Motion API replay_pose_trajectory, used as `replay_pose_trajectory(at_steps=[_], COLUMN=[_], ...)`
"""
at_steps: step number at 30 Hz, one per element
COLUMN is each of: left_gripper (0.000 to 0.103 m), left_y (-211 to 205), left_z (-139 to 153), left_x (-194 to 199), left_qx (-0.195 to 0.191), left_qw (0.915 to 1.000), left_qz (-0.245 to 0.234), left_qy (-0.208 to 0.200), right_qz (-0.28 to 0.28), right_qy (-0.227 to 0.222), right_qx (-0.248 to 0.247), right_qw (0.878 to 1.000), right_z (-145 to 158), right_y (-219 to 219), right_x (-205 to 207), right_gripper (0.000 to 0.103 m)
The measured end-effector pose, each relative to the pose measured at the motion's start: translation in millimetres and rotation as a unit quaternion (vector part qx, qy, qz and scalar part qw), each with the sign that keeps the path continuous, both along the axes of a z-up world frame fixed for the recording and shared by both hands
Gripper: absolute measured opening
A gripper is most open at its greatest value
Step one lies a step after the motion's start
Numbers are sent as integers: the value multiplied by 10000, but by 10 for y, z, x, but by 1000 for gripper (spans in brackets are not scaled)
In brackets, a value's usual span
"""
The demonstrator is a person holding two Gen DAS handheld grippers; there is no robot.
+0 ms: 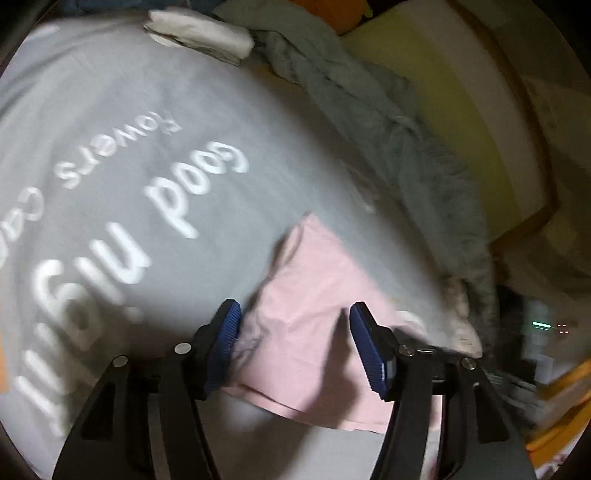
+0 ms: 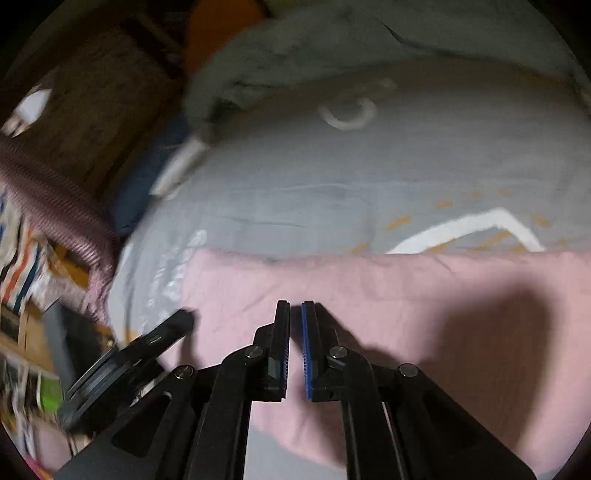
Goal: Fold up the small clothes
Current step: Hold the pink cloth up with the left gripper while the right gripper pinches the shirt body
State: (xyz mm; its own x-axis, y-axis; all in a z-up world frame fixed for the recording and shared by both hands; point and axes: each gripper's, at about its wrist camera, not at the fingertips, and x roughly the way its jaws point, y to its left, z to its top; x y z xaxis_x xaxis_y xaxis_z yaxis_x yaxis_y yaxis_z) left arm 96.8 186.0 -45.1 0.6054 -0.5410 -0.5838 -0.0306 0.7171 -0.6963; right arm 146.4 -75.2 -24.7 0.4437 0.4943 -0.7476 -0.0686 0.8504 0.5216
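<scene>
The pink garment [image 1: 314,325] lies flat on a grey bedsheet [image 1: 155,122] printed with white words "Good night". In the left wrist view, the left gripper [image 1: 295,325] has its 2 blue-padded fingers [image 1: 369,350] wide apart, and the pink cloth lies between and under them; I cannot tell if the pads touch it. In the right wrist view, the right gripper [image 2: 295,325] has its 2 fingers [image 2: 282,347] almost together, with only a narrow gap and nothing visible inside it. The pink garment [image 2: 369,288] spreads under and ahead of these fingertips. Beyond the fingers, a crumpled grey-green blanket [image 1: 369,122] lies at the sheet's edge, and a folded white cloth [image 1: 199,33] lies far ahead.
</scene>
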Motion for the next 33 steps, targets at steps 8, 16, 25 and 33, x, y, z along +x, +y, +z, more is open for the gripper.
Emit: replay_pose_trajectory(at_steps=[8,16,25,33], left_gripper=[14,13,13,13], left_y=[-122,-636,-736,-841], left_z=[7,572,661,766], left_x=[-22,-239,-312,-344], left_qx=[-33,1824,1892,2125], left_qw=[9999,9758,9710,9628], left_qz=[98,-336,-511,-549], left_qy=[-97,-1154,-1366,-1579], right_qz=[-178,-338,406,133], right_qy=[384,344,257,87], right_qx=[517,331,-71,326], right_qw=[9978,9983,9988,9993], right_z=[-44,-37,-78,228], right_y=[-139,-172,-46,-207], right_x=[105,236,-518,-397], right_gripper=[5,5,5,5])
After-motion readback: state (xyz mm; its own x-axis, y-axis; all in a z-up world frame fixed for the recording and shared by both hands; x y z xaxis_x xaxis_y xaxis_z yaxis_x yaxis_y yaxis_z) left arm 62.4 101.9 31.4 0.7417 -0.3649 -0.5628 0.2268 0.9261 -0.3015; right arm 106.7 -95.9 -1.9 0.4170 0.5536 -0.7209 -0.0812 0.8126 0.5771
